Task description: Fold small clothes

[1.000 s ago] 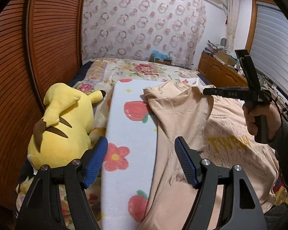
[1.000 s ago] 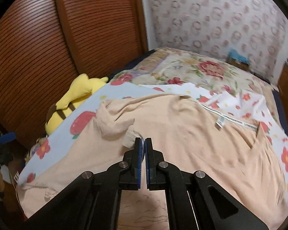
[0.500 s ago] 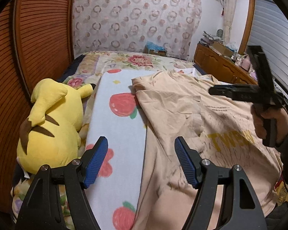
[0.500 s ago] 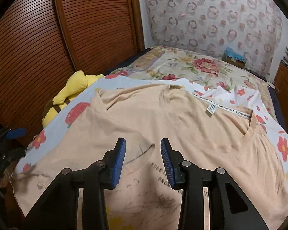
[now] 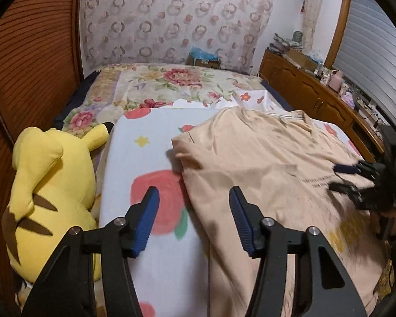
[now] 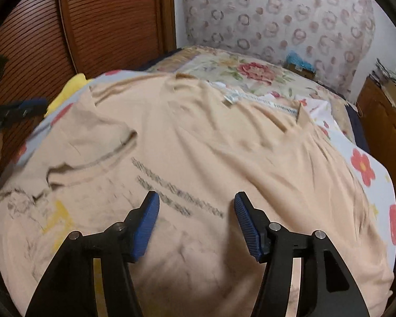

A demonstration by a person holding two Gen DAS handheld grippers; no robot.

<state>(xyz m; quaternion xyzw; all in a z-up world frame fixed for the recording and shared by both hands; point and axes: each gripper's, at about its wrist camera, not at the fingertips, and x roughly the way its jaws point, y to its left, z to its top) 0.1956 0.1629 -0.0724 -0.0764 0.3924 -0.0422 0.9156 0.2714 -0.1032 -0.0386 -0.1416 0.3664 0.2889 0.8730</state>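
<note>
A soft, light beige T-shirt (image 6: 198,145) lies flat on the bed (image 5: 171,79); left claw (image 5: 194,222) narrowing, right claw (image 6: 196,222) widening, both empty. Pinch hem corners.

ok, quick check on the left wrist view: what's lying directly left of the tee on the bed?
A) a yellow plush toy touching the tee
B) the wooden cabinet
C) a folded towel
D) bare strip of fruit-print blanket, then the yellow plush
D: a strip of the fruit-print blanket lies bare between the tee and the yellow plush, so the two do not touch.
</note>
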